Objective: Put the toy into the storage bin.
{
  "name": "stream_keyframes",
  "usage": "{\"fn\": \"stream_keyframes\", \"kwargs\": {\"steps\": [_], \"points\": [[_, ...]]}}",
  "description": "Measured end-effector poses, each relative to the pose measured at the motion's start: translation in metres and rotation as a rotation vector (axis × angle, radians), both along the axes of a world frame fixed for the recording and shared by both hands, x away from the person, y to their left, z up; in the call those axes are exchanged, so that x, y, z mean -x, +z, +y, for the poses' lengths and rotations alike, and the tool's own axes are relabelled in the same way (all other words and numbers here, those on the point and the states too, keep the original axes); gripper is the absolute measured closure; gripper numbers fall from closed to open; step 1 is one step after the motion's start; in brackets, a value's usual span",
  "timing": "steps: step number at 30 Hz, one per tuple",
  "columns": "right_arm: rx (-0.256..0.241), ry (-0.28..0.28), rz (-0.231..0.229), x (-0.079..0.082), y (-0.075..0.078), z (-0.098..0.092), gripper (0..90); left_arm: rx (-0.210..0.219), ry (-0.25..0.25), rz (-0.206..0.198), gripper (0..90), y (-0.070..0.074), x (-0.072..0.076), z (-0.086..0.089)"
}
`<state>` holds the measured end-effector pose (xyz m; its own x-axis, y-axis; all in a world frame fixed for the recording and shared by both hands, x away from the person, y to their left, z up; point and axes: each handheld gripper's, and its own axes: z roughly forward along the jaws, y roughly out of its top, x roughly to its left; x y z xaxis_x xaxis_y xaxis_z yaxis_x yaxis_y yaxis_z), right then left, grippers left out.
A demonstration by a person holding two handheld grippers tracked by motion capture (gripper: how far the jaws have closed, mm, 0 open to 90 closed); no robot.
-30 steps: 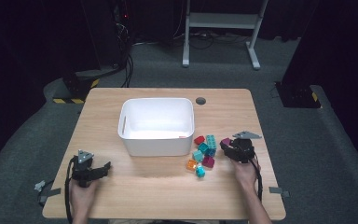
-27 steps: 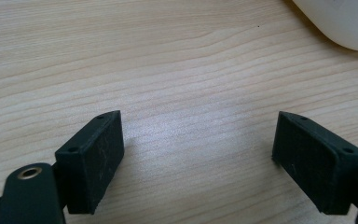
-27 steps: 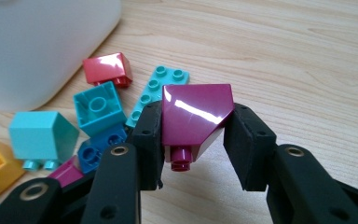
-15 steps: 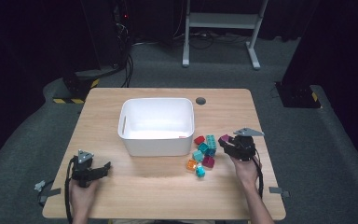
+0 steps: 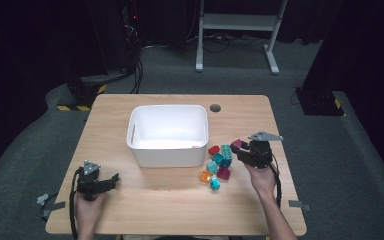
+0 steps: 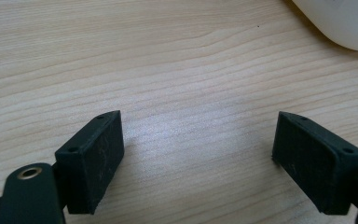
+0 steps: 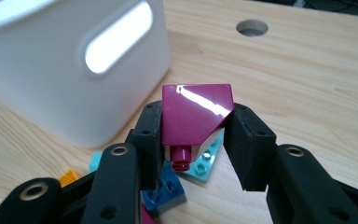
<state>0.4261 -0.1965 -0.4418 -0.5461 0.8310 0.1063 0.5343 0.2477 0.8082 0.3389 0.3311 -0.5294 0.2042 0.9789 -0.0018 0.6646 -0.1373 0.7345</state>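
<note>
Magenta brick (image 7: pixel 196 113), sloped on top, sits clamped between the jaws of the right gripper (image 7: pixel 193 140), lifted above the loose pile of bricks (image 5: pixel 219 164) on the table (image 5: pixel 155 200). Nearer the person's edge, the left gripper (image 6: pixel 200 154) rests spread wide with nothing between. Beyond stands the white bin (image 5: pixel 167 134)

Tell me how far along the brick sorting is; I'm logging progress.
Nothing looks done yet: the white bin appears empty. In hand: the right gripper is shut on a magenta brick, lifted above the pile. Left: the other bricks lie on the table beside the bin. The left gripper rests open.
</note>
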Motion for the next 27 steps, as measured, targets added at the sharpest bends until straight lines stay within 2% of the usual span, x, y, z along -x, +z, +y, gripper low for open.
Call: {"fn": "stream_keyframes", "kwargs": {"steps": [13,16,19,24,27], "points": [[-0.037,0.06,0.013,0.0,0.027,0.013,59.1,0.0,0.0,0.0,16.6,0.0,0.0,0.0],[-0.033,0.074,-0.001,-0.002,0.033,0.017,59.1,0.0,0.0,0.0,16.6,0.0,0.0,0.0],[-0.057,0.086,-0.006,-0.004,0.038,0.02,59.1,0.001,0.001,0.0,16.8,0.0,0.0,0.0],[-0.041,0.108,0.001,-0.008,0.045,0.028,59.1,0.0,0.003,-0.001,17.1,0.0,0.0,0.0],[-0.054,0.111,-0.007,-0.009,0.05,0.029,59.1,0.001,0.003,0.0,17.1,0.0,0.0,0.0]]}}
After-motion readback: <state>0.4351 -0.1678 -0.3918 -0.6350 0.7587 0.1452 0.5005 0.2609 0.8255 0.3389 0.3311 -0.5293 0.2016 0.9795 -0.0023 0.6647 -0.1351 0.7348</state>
